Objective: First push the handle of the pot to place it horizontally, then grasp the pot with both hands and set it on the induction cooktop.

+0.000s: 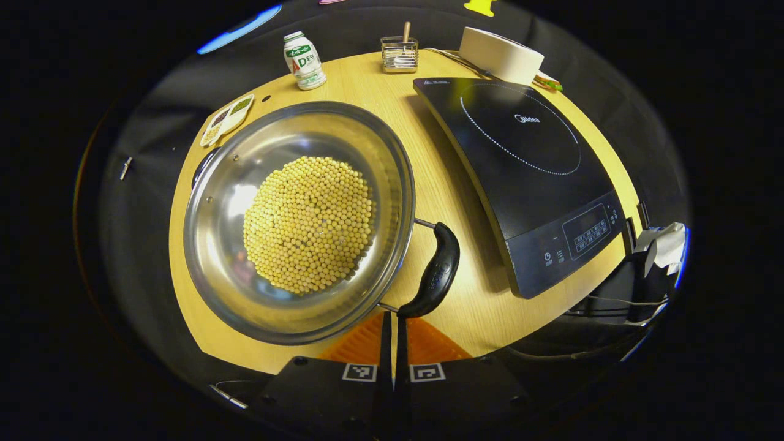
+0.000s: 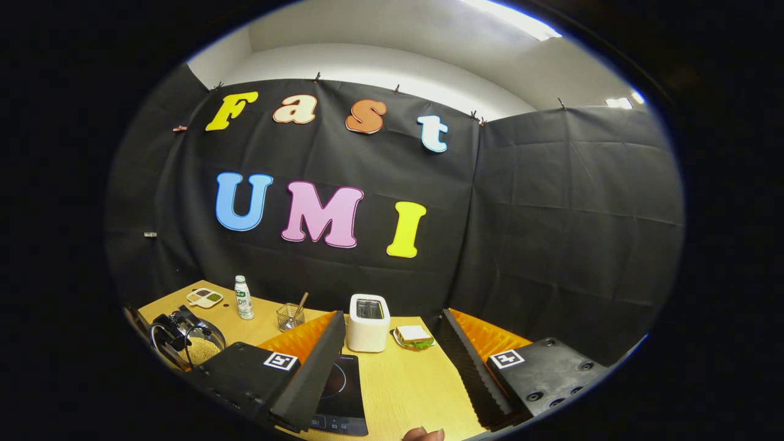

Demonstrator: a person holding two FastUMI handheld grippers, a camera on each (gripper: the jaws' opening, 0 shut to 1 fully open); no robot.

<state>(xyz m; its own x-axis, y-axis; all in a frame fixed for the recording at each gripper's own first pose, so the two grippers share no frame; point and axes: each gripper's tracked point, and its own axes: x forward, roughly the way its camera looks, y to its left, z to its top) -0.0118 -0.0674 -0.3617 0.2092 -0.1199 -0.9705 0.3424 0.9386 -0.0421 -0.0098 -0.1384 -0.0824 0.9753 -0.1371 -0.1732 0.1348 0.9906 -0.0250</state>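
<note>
A steel pot (image 1: 214,202) holding yellow soybeans (image 1: 309,223) sits on the wooden table, left of the black induction cooktop (image 1: 520,165). Its black side handle (image 1: 438,269) points toward the table's near edge and the cooktop. My left gripper (image 1: 394,315) is shut with nothing between its fingers, and the fingertips touch the near end of that handle. A second dark handle (image 1: 202,166) shows at the pot's far left rim. My right gripper (image 2: 392,367) is open and held up over the cooktop (image 2: 343,386), level with the wall. The pot (image 2: 196,348) lies far to its left.
Along the table's back stand a small drink bottle (image 1: 304,60), a wire holder (image 1: 399,54), a white toaster (image 1: 501,55) and a divided dish (image 1: 226,119). A sandwich (image 2: 413,335) lies beside the toaster (image 2: 367,321). Cables and a white cloth (image 1: 664,245) hang at the right edge.
</note>
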